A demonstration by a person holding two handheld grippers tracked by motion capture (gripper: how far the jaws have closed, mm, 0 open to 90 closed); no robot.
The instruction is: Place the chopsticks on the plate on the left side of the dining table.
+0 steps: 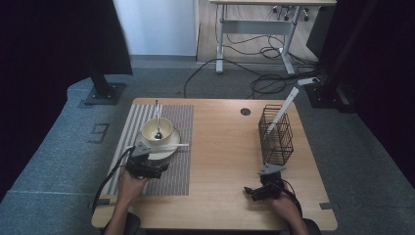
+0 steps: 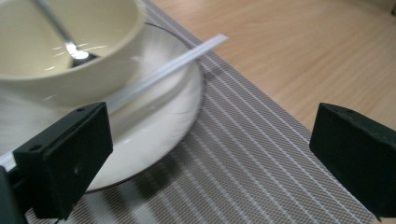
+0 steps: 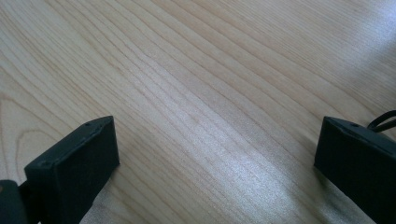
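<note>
A cream bowl (image 1: pixel 157 130) stands on a white plate (image 1: pixel 166 149) on a striped placemat (image 1: pixel 171 171) at the table's left. A metal spoon (image 1: pixel 157 122) rests in the bowl (image 2: pixel 56 56). A thin white stick (image 2: pixel 177 65) lies across the plate (image 2: pixel 154 140) and runs behind one jaw in the left gripper view. My left gripper (image 1: pixel 155 166) (image 2: pixel 210 158) is open just in front of the plate's near rim, holding nothing. My right gripper (image 1: pixel 252 192) (image 3: pixel 215 163) is open low over bare wood near the front right.
A black wire basket (image 1: pixel 275 137) stands at the table's right with a long white stick (image 1: pixel 284 107) leaning out of it. A round cable hole (image 1: pixel 245 111) sits at the back. Bare tabletop (image 1: pixel 220 147) lies between mat and basket.
</note>
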